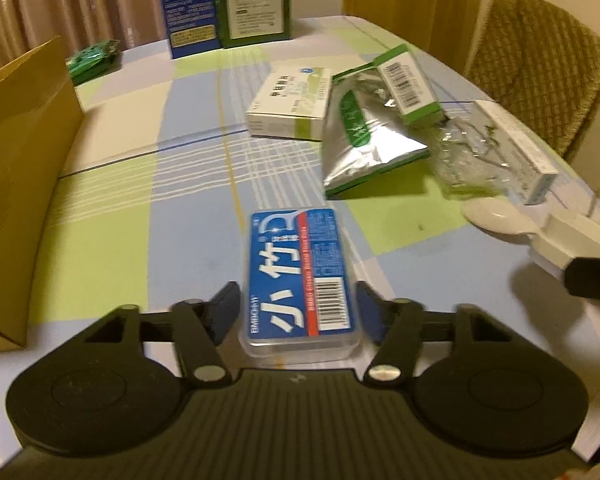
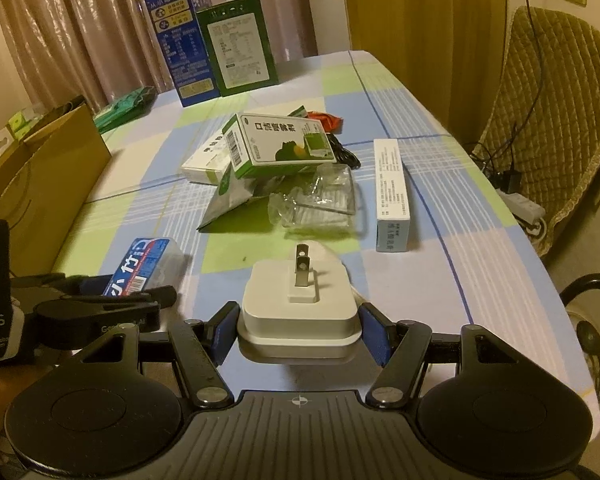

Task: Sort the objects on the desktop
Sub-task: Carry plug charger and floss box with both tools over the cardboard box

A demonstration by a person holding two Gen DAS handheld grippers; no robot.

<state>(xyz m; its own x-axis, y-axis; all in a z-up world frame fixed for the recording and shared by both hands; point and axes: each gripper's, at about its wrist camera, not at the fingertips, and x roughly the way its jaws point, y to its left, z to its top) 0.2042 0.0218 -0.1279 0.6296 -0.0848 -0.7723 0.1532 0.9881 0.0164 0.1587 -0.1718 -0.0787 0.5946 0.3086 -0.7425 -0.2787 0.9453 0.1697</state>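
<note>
Left wrist view: the left tool (image 1: 298, 312) is seen with its blue pads (image 1: 225, 314) set against both long sides of a floss case (image 1: 298, 276); the case is pinched between them.
Floss case: a clear case with a blue label, held low over the checked desk (image 1: 112, 216), its far end pointing to 12 o'clock.
Right wrist view: the right tool (image 2: 298, 330) is closed on a white charger (image 2: 300, 308), the pads pressed to its left and right sides.
Charger: carried with its two metal prongs (image 2: 302, 270) standing upward; in the left view it is seen at 3 o'clock (image 1: 572, 236).
Left tool from the right view: found at 9 o'clock (image 2: 136, 292), with the floss case (image 2: 144, 266) between its fingers.
Pile: at 12 o'clock from the charger, a green-and-white box (image 2: 276, 148) is propped tilted on a foil pouch (image 2: 228, 196); a flat white box (image 2: 204, 162) lies just behind at 11 o'clock, and a crumpled clear wrapper (image 2: 320, 200) lies touching the pouch at its 3 o'clock.
Long box: a narrow white box (image 2: 392, 192) lies at 1 o'clock, lengthwise away from the camera, apart from the pile.
Black cable: coiled behind the pile (image 2: 342, 152), next to an orange packet (image 2: 328, 120).
Far end: a blue carton (image 2: 180, 40) and a green carton (image 2: 240, 44) stand upright side by side, touching.
Cardboard box: placed along the desk's left edge at 9 to 10 o'clock (image 2: 56, 176), open at the top; a green packet (image 2: 124, 108) lies beyond it.
Chair: a padded one stands off the desk at 2 o'clock (image 2: 560, 100).
</note>
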